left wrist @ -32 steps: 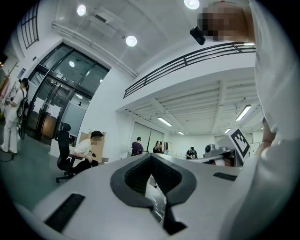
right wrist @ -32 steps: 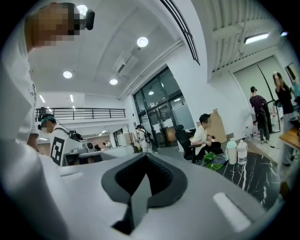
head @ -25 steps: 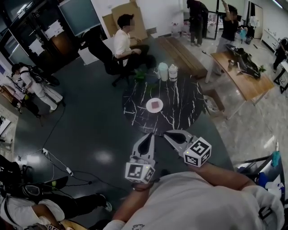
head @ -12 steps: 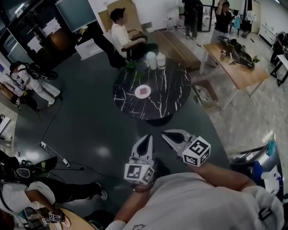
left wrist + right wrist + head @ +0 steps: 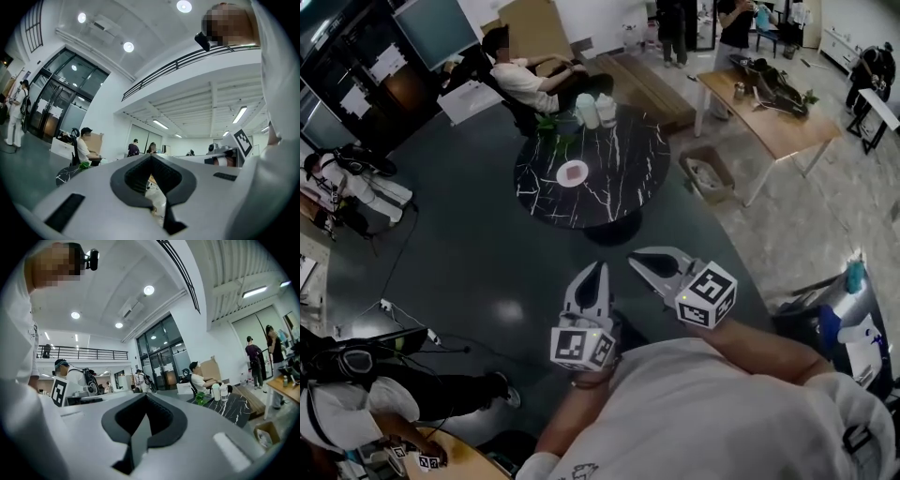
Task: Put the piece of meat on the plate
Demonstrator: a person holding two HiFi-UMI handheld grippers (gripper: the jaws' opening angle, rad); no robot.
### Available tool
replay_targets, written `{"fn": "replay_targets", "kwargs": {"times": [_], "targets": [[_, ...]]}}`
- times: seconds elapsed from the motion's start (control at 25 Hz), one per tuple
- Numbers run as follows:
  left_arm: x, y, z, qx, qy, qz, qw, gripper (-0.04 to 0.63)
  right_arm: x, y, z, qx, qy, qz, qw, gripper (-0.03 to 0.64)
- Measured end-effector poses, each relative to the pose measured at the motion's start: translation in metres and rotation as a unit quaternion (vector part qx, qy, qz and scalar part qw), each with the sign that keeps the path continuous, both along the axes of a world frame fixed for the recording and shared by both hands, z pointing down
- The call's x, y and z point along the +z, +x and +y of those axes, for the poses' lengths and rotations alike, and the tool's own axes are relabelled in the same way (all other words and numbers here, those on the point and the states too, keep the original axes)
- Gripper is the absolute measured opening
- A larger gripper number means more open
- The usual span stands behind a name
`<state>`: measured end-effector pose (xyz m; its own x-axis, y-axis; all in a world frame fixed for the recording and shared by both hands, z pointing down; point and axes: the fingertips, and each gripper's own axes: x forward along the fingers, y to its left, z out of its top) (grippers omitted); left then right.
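The white plate (image 5: 562, 178) lies on a round black marble table (image 5: 609, 192), far ahead in the head view. A reddish piece of meat (image 5: 574, 172) rests on it. My left gripper (image 5: 596, 268) and right gripper (image 5: 636, 255) hover side by side over the dark floor, well short of the table. Both are shut, with nothing between the jaws. The left gripper (image 5: 151, 157) view looks level across the room; the plate is not visible there. Past the right gripper (image 5: 146, 395) I see the table (image 5: 234, 406) at the right.
Two white containers (image 5: 598, 108) and a green plant (image 5: 551, 122) stand at the table's far edge. A person sits in a chair (image 5: 530, 80) behind it. A cardboard box (image 5: 708, 173) and a wooden table (image 5: 778, 117) are to the right. Cables (image 5: 403, 328) cross the floor at left.
The table with the plate has drifted up and left and grown smaller in the head view, so I am farther from it. Both grippers stay shut and empty.
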<state>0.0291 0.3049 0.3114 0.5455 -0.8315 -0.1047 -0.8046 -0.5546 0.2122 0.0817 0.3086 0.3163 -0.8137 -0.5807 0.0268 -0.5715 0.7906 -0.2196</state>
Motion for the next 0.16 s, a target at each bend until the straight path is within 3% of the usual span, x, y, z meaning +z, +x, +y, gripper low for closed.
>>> {"fn": "replay_targets", "kwargs": {"times": [0.16], "targets": [[0.0007, 0.0079, 0.0090, 0.007, -0.001, 0.008, 0.9999, 0.008, -0.0006, 0.0076, 0.0123, 0.006, 0.002, 0.002, 1.000, 0.002]]}}
